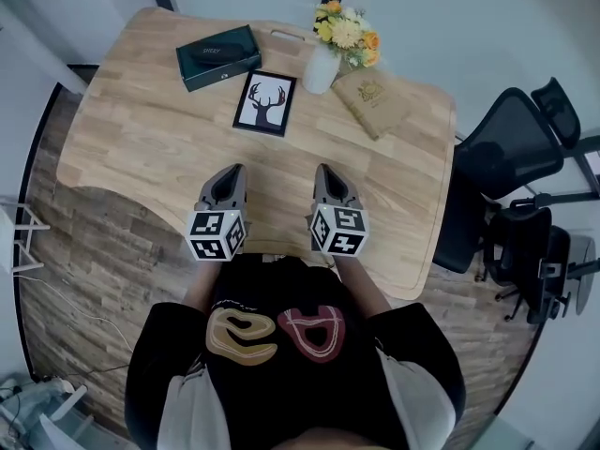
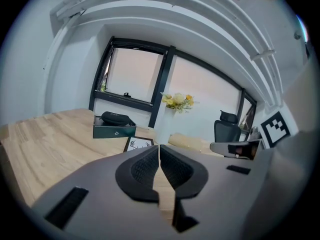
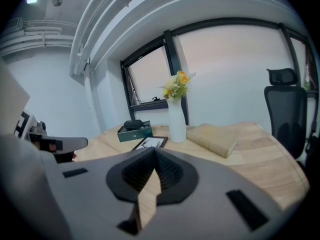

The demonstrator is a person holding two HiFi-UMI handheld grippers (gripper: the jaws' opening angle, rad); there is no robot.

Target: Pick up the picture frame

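Two closed, empty: left gripper (image 1: 233, 171), right gripper (image 1: 324, 170); picture frame (image 1: 265, 102) ahead, apart

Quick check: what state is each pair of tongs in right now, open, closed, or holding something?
Left tongs: closed, holding nothing.
Right tongs: closed, holding nothing.

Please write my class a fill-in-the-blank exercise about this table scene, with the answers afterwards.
The picture frame shows a black ____ head with antlers.
The yellow flowers stand in a white ____.
The left gripper and the right gripper both have their jaws ____, with nothing held.
Missing words: deer; vase; shut.
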